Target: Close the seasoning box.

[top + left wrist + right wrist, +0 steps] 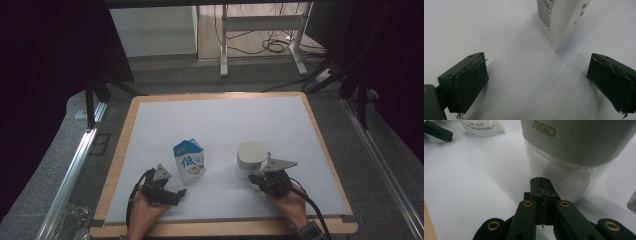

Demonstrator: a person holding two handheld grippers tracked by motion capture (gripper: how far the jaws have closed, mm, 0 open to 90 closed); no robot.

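A small blue and white milk carton [189,160] stands upright on the white table mat [220,125]. Its barcode side [559,20] rises just beyond my left gripper [536,82], whose jaws stand wide apart with nothing between them. A hand holds that gripper [172,192] near the front edge, just left of the carton. To the right stands a white lidded container [251,159] marked ASD [574,152]. My right gripper [541,181] is shut, pads pressed together, its tip close to the container's clear lower wall. Seen from above, that gripper [260,179] sits right in front of the container.
The mat lies on a wooden table top [116,165] with metal rails [75,165] at both sides. Beyond the far edge are table legs [224,45] and cables [275,45] on the floor. Broad bare mat stretches behind both objects.
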